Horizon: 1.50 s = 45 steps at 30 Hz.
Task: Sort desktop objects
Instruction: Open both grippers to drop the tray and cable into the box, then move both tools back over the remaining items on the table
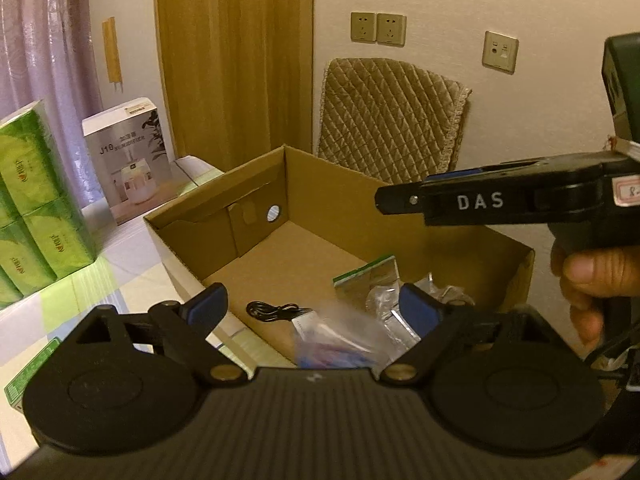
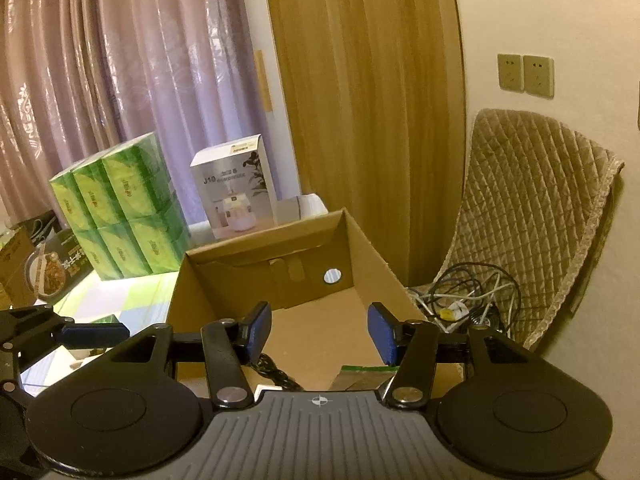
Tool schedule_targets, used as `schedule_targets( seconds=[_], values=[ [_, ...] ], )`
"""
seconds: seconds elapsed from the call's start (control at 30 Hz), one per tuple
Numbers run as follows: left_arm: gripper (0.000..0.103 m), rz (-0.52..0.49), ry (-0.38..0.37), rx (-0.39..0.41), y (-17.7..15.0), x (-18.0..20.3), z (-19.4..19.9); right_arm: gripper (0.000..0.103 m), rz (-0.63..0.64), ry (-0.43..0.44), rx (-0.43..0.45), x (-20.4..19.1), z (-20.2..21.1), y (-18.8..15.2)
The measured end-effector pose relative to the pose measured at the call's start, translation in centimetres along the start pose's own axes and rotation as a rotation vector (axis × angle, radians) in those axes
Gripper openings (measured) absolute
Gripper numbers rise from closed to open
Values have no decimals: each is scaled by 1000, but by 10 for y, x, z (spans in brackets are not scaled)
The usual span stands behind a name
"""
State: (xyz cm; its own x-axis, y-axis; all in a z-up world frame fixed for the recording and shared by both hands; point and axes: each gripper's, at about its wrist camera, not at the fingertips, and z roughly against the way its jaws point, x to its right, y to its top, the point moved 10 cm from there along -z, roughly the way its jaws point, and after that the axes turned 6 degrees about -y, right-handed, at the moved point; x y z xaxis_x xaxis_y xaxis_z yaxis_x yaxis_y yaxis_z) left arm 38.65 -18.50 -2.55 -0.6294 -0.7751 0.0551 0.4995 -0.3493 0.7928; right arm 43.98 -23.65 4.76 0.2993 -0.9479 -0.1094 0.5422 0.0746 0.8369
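Hovering over the cardboard box [image 1: 280, 248], left tongs [image 1: 316, 308] and right tongs [image 2: 318, 332] both spread, empty

We see purple curtains [image 2: 120, 80] | a brown wood door [image 2: 360, 100] | wall plugs [image 1: 378, 28] | a quilted chair cover [image 1: 392, 116] | tangled wires [image 2: 468, 296] on the chair.

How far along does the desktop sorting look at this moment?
Partly done: the cardboard box already holds a black cable, a clear plastic bag and foil packets. Both the left gripper and right gripper are open and hold nothing. A green packet lies on the table outside the box.
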Motion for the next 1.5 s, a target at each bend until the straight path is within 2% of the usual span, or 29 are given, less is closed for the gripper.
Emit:
schedule_targets(
  seconds=[0.8, 1.27, 1.5],
  values=[
    [92, 9, 68, -21, -16, -25, 24, 53, 31, 34, -12, -22, -3, -5],
    [94, 100, 166, -44, -38, -73, 49, 57, 69, 71, -22, -51, -5, -10],
    [94, 154, 242, -59, -54, -107, 72, 60, 92, 99, -26, -69, -7, -13]
  ],
)
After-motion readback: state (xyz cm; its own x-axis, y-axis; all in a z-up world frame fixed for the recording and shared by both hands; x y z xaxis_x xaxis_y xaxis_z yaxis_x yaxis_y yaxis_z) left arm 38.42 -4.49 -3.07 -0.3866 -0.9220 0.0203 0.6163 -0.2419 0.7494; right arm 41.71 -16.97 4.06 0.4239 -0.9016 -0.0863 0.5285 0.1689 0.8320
